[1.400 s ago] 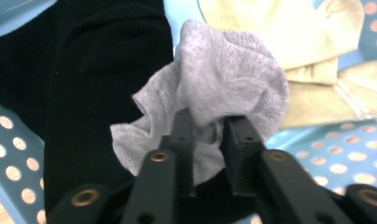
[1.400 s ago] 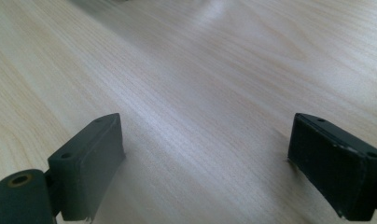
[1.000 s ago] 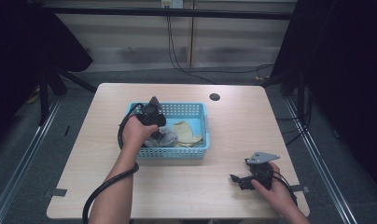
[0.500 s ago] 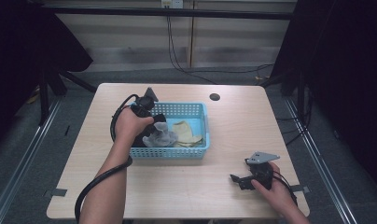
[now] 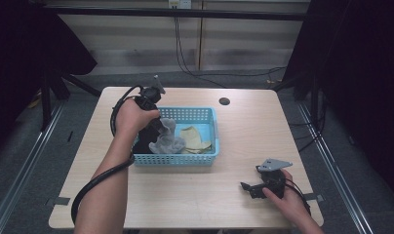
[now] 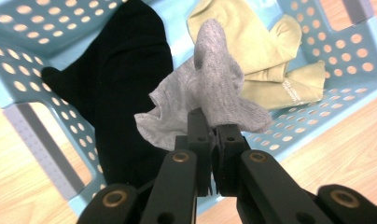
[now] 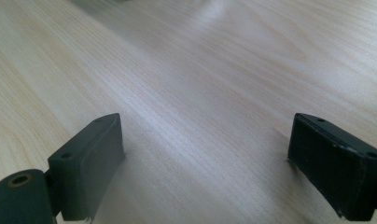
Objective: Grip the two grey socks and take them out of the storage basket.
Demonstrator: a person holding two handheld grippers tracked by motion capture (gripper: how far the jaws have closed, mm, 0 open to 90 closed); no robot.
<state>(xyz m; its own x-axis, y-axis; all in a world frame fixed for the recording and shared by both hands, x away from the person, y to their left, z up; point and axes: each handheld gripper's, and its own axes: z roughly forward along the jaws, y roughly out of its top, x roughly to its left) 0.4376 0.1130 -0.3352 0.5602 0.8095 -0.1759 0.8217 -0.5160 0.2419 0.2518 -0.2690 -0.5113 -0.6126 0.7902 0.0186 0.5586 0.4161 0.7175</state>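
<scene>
Spread wide, the jaws of your right gripper (image 5: 247, 187) rest low on bare table (image 5: 200, 195) near the front right corner, close to that edge, your right hand (image 5: 287, 202) wrapped behind it; in the right gripper view only wood grain lies between the two pads, with open room all around.

Farther in, your left gripper (image 6: 212, 140) has its jaws pressed together on a fold of the grey sock (image 6: 210, 88), which hangs lifted above the blue basket (image 5: 185, 158). Your left hand (image 5: 131, 117) reaches over the basket's left rim, wrist bent so the gripper points down into it, its cable looping back along your forearm.

Under the sock, a black sock (image 6: 116, 84) fills the left part of the basket and a yellow-green sock (image 6: 266, 60) lies at the right; small white lettering on it is too fine to read.

Beyond the basket, a dark round hole (image 5: 224, 101) sits near the table's far edge, with clear wood to the right.
</scene>
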